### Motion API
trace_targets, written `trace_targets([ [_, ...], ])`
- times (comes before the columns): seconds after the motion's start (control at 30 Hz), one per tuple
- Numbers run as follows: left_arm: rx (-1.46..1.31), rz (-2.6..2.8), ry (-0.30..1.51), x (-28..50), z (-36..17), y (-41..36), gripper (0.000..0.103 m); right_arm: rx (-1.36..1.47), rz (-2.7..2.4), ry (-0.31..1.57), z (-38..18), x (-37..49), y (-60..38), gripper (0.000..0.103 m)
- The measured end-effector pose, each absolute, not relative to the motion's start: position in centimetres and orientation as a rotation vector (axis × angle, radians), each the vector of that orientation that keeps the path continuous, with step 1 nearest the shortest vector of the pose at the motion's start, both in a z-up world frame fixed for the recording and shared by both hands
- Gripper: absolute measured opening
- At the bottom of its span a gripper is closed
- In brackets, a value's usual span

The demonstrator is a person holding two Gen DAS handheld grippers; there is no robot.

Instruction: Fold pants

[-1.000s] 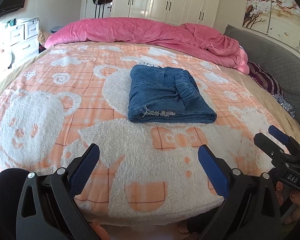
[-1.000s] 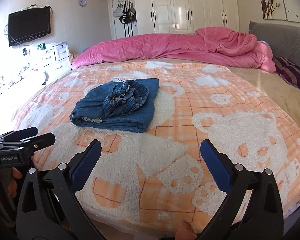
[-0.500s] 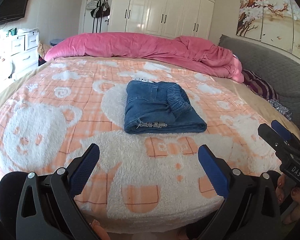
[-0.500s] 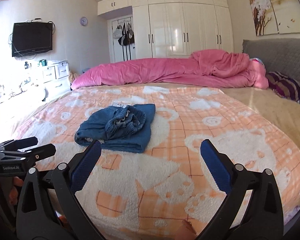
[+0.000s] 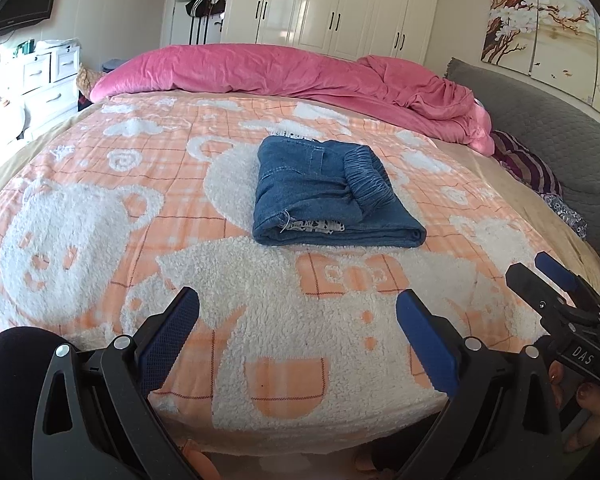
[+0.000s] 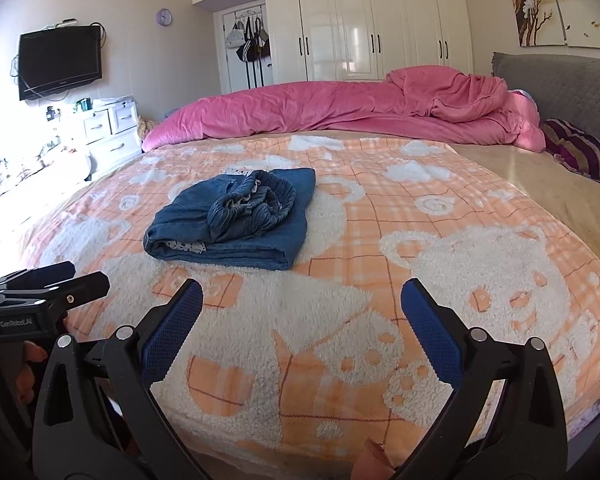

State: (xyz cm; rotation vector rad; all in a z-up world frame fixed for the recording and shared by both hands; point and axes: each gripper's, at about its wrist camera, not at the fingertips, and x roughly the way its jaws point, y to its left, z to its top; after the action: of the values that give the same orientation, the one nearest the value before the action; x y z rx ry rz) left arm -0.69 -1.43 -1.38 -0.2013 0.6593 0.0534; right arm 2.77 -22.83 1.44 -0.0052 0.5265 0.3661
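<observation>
1. Left wrist view: the left hand-held gripper (image 5: 298, 320) hangs over the near edge of the blanket (image 5: 100, 208) with its blue pads spread wide and nothing between them. The folded pants (image 5: 328, 196) lie straight ahead, well apart. The right hand-held gripper (image 5: 540, 276) shows at the right edge.
2. Right wrist view: the right hand-held gripper (image 6: 302, 312) is likewise agape and empty. The pants (image 6: 240, 216) lie ahead and to its left, waistband bunched on top. A pink duvet (image 6: 340, 108) lies beyond.
</observation>
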Motion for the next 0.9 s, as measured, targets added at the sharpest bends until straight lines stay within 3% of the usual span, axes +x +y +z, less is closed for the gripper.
trace_targets([
  [0.9, -0.201, 0.067, 0.663, -0.49, -1.21, -1.23, 0.098, -0.012, 0.363, 0.539, 0.99, 2.92, -22.91, 0.094],
])
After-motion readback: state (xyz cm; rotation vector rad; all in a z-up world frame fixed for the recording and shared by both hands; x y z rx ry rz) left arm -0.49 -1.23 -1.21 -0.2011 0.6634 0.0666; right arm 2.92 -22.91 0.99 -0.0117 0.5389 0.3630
